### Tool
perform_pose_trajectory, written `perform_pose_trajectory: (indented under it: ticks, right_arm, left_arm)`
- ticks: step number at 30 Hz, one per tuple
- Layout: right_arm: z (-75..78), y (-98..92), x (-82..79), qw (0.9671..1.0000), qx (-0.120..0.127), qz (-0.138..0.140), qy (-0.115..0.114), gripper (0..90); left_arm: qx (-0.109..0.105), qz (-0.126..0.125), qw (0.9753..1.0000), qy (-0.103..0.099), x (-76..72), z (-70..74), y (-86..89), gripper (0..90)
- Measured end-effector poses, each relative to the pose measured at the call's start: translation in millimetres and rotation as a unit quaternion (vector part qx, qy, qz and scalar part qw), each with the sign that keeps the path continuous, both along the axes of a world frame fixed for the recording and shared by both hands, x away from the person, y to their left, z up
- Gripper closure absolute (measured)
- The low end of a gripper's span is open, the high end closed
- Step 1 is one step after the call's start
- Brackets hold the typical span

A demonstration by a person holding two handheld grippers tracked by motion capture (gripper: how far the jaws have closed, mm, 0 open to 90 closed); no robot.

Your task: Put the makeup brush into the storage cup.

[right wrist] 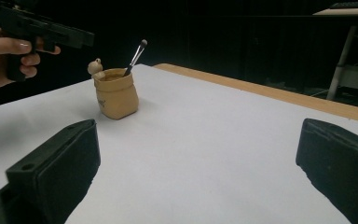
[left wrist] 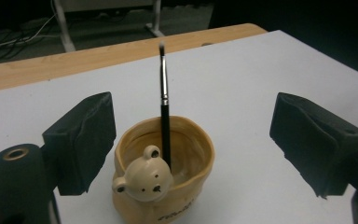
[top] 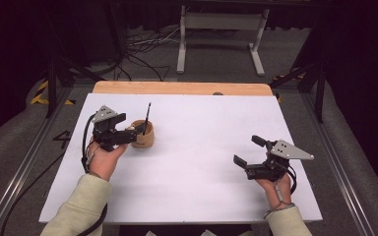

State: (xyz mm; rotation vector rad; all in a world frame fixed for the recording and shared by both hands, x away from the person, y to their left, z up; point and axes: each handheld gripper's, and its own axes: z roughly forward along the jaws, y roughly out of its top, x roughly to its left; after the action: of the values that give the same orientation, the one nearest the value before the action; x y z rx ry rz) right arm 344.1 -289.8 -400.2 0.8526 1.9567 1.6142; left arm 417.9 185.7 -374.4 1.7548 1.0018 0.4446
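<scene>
A tan ceramic cup [top: 143, 134] with a small bear head on its rim [left wrist: 145, 179] stands at the left of the white table [top: 202, 187]. A black-handled brush [top: 147, 116] leans upright inside it [left wrist: 164, 102]. My left gripper [top: 128, 129] is open, its jaws spread wide to either side of the cup [left wrist: 168, 158] without touching it. Near the right front of the table my right gripper [top: 248, 150] is held open over bare table with nothing in it. From the right gripper view, the cup [right wrist: 117, 94] and brush [right wrist: 135, 57] stand farther off.
A strip of bare wood [top: 182, 88] runs along the table's far edge. Beyond it on the floor are a white metal frame [top: 221, 39] and loose cables [top: 142, 46]. Metal rails [top: 24, 167] flank the table on both sides.
</scene>
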Motion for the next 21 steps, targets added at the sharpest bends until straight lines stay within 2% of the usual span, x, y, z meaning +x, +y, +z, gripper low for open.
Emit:
perform_pose_trajectory:
  ticks: [1,2,3,8,11,13,16,21]
  right_arm:
    - [0.2,-0.3,0.1,1.0000,0.000,0.001,-0.001,0.0]
    - [0.2,-0.3,0.1,1.0000,0.000,0.001,-0.001,0.0]
    - [0.5,-0.7,0.4,1.0000,0.000,0.000,-0.001,0.0]
    - [0.6,-2.9,0.8,1.0000,-0.006,0.003,0.003,0.0]
    - [-0.1,-3.9,0.9,0.9999,-0.007,0.005,0.007,0.0]
    - [-0.5,-4.4,0.7,0.9999,-0.011,0.008,0.007,0.0]
    - [-0.7,-5.3,0.0,0.9999,-0.013,0.007,0.007,0.0]
    - [-0.8,-9.4,-2.8,0.9998,-0.020,0.006,0.007,0.0]
  left_arm:
    - [-0.008,-0.016,0.9998,-0.010,-5.8,0.1,3.2,14.4]
    - [-0.008,-0.016,0.9998,-0.010,-5.8,0.1,3.2,14.4]
    - [-0.012,-0.027,0.9994,-0.016,-9.6,-0.4,5.1,14.4]
    - [-0.029,-0.046,0.9976,-0.043,-28.7,-2.3,13.3,11.2]
    - [-0.034,-0.053,0.9968,-0.048,-36.2,-3.6,16.7,9.6]
    - [-0.029,-0.060,0.9965,-0.052,-45.2,-6.5,20.8,9.2]
    - [-0.025,-0.068,0.9959,-0.054,-50.2,-9.8,23.8,8.8]
    - [-0.037,-0.082,0.9939,-0.064,-59.6,-14.8,31.2,6.8]
